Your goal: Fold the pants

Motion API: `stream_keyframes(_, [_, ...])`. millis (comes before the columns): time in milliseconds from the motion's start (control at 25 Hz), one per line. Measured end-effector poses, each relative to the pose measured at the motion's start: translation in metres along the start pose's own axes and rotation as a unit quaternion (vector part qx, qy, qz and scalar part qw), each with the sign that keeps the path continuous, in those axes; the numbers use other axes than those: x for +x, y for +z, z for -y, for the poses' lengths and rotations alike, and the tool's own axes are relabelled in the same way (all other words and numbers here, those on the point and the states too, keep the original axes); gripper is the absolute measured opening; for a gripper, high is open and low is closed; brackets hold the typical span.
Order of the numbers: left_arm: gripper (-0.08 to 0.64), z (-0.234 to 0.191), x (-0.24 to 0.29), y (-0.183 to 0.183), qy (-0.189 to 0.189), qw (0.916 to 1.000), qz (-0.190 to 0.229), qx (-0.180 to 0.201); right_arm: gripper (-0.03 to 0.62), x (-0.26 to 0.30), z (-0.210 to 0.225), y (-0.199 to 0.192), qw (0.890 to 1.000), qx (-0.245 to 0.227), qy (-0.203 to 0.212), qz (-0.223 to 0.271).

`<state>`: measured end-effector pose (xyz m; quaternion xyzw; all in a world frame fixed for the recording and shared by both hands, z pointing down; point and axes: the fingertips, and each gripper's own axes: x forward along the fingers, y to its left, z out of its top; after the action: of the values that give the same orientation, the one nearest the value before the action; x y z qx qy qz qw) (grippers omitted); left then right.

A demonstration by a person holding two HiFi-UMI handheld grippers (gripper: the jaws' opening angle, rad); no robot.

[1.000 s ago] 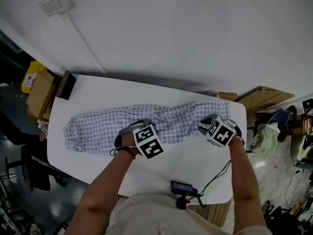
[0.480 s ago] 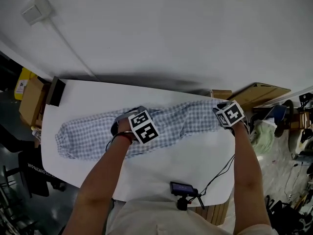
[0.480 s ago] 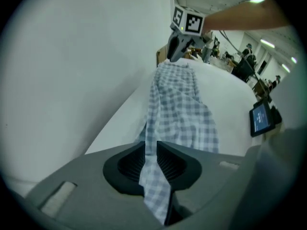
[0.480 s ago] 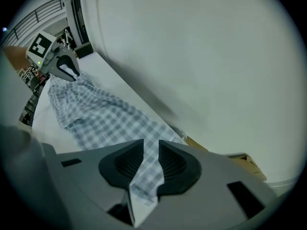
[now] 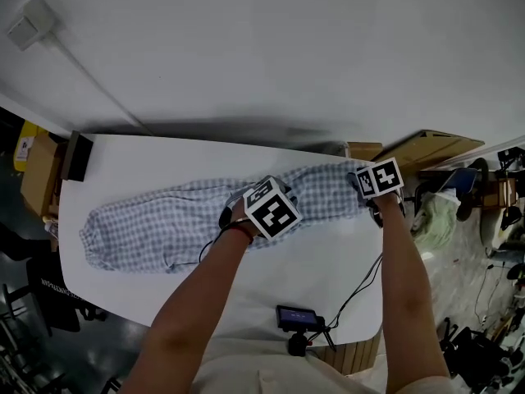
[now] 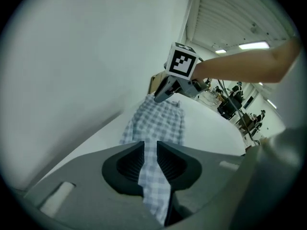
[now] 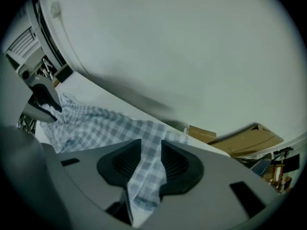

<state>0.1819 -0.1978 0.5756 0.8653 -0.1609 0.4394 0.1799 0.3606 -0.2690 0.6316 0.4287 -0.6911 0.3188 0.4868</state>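
Note:
The blue-and-white checked pants (image 5: pixel 164 228) lie stretched left to right across the white table (image 5: pixel 320 269). My left gripper (image 5: pixel 236 213) sits over their middle, and in the left gripper view (image 6: pixel 150 163) its jaws are shut on a fold of the cloth (image 6: pixel 156 123). My right gripper (image 5: pixel 369 197) is at the pants' right end by the table's far right corner. In the right gripper view (image 7: pixel 151 159) its jaws have just been opening, and the checked cloth (image 7: pixel 110 123) still hangs loosely between them. Each gripper shows in the other's view: the right gripper (image 6: pixel 162 93), the left gripper (image 7: pixel 45 99).
A white wall runs behind the table. A black box (image 5: pixel 76 156) stands on the far left corner. Cardboard boxes sit off the left end (image 5: pixel 37 175) and right end (image 5: pixel 431 150). A small device with a cable (image 5: pixel 297 317) sits at the near edge.
My left gripper slid right along the pants with the cloth in it. My right gripper moved from the near right side up to the pants' far right end and rolled.

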Motion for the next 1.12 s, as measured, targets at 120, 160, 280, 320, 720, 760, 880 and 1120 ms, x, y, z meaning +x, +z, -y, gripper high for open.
stream_keyframes(120, [0.081, 0.017, 0.004, 0.004, -0.012, 0.9999, 0.003, -0.005, 0.140, 0.004, 0.004, -0.004, 1.000, 0.028, 0.006, 0.000])
stream_keyframes(160, [0.081, 0.022, 0.006, 0.004, -0.016, 0.9999, 0.002, -0.004, 0.138, 0.006, 0.004, -0.004, 0.999, 0.032, 0.009, 0.000])
stream_keyframes(280, [0.081, 0.032, 0.012, -0.001, -0.025, 0.9996, -0.007, -0.002, 0.099, 0.009, 0.002, -0.004, 0.999, 0.037, 0.014, 0.003])
stream_keyframes(320, [0.081, 0.033, 0.013, -0.002, -0.027, 0.9996, -0.010, -0.003, 0.071, 0.010, 0.001, -0.004, 0.999, 0.032, 0.014, 0.002])
stream_keyframes(720, [0.081, 0.031, 0.006, -0.020, -0.027, 0.9992, -0.029, -0.004, 0.020, -0.002, 0.037, -0.019, 0.998, 0.001, -0.048, -0.052])
stream_keyframes(760, [0.081, 0.031, 0.005, -0.021, -0.028, 0.9992, -0.030, -0.004, 0.020, -0.004, 0.044, -0.022, 0.996, -0.007, -0.062, -0.066])
stream_keyframes(880, [0.081, 0.032, 0.005, -0.027, -0.030, 0.9989, -0.036, -0.009, 0.020, -0.004, 0.053, -0.028, 0.991, -0.043, -0.091, -0.085])
stream_keyframes(1120, [0.081, 0.033, 0.004, -0.036, -0.029, 0.9986, -0.042, -0.011, 0.103, -0.010, 0.060, -0.011, 0.995, 0.048, -0.088, 0.000])
